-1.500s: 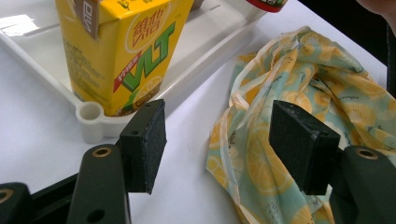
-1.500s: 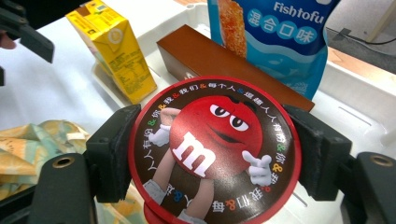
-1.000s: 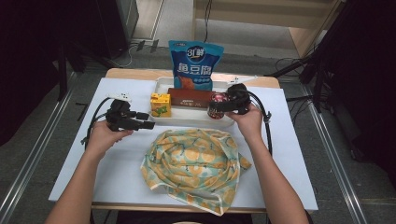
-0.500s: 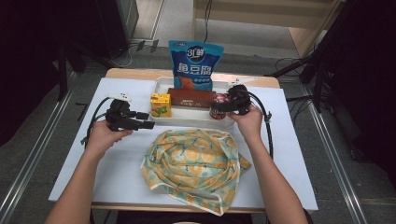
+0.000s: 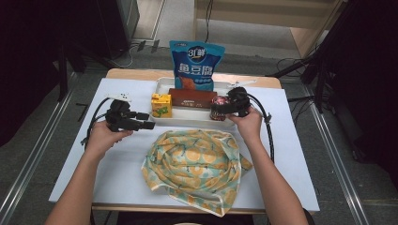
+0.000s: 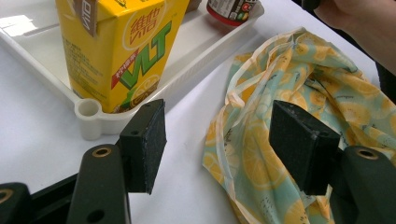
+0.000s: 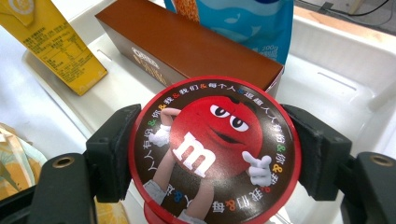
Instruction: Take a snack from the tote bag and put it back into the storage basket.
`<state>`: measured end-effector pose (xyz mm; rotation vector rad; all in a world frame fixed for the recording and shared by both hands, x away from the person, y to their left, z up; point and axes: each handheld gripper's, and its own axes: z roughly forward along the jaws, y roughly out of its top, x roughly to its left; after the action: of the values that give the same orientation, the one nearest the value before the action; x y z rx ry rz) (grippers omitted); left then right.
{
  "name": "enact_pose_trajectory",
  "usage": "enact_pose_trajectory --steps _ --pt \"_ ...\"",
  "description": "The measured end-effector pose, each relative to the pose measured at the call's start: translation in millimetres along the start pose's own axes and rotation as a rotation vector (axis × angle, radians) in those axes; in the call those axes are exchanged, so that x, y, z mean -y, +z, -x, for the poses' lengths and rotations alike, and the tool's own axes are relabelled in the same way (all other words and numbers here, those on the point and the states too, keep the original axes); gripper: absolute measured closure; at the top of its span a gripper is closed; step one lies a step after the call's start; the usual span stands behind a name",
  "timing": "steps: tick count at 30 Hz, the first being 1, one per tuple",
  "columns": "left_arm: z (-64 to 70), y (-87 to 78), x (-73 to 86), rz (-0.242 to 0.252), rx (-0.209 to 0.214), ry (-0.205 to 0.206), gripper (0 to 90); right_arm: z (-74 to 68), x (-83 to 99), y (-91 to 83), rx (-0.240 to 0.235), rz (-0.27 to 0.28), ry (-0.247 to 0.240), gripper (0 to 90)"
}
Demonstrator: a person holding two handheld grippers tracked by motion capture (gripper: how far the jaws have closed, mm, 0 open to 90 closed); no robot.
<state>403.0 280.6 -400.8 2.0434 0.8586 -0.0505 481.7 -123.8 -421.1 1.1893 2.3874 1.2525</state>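
My right gripper (image 7: 212,156) is shut on a round M&M's tub (image 7: 212,149), one pad on each side of its red-and-brown lid. In the high view that tub (image 5: 218,108) is at the right front of the white tray (image 5: 187,123), with the right gripper (image 5: 227,107) on it. I cannot tell whether the tub rests on the tray or is lifted. My left gripper (image 5: 140,121) hovers left of the tray, its jaws open and empty (image 6: 224,140). They point at the yellow drink carton (image 6: 116,51) and the lemon-print cloth bag (image 6: 289,88).
The tray also holds a yellow carton (image 5: 161,105), a long brown box (image 5: 192,97) and an upright blue snack bag (image 5: 197,65). The crumpled cloth bag (image 5: 195,161) lies in front of the tray. Cables trail from both grippers across the white table (image 5: 80,154).
The right gripper with the tub has shifted slightly toward the tray's near edge. The left gripper has stayed in place.
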Motion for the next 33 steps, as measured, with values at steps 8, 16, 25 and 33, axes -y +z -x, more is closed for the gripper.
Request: enact_pose_trajectory --steps 8,16,25,33 --pt "0.0 -0.4 -0.1 0.000 0.002 0.002 37.0 0.0 6.3 8.8 0.003 -0.031 0.004 26.8" --pt "-0.3 -1.4 -0.9 0.004 0.002 0.000 37.0 -0.8 11.3 10.2 0.000 -0.015 0.011 26.5" --pt "0.4 0.0 -0.9 -0.006 -0.001 0.004 36.9 -5.5 13.8 10.7 0.013 -0.037 -0.038 24.8" --pt "1.1 -1.2 -1.0 -0.005 -0.005 0.006 36.7 -3.3 14.0 6.1 -0.019 -0.028 0.011 18.9"
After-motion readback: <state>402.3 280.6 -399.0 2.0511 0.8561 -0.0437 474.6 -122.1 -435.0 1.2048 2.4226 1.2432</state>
